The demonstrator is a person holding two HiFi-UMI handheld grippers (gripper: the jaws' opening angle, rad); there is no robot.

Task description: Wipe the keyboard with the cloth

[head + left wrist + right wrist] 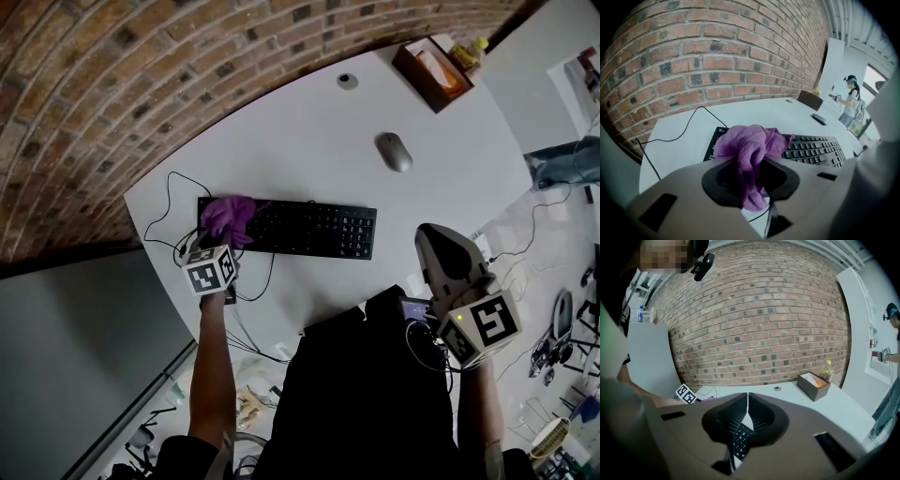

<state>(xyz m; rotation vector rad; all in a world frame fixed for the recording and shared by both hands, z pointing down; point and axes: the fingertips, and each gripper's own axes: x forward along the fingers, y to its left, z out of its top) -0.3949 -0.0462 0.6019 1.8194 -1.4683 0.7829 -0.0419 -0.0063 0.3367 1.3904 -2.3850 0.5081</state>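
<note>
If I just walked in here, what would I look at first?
The bright purple cloth jumps out: it is pinched in the fingers of the left gripper, over the left end of the black keyboard on the white table. Next comes the big brick wall right behind the table. The right gripper hangs back at the table's near edge, fingers together and empty.

I count one white bench point(309, 141). On it there is one flat black keyboard point(300, 228), one crumpled purple terry cloth point(229, 217), one grey oval computer mouse point(394, 151), one open brown box point(432, 73), one small yellowish bottle point(469, 53) and one small grey round disc point(348, 82). The grippers are two: the left hand-held gripper point(751, 176) and the right hand-held gripper point(747, 404).
</note>
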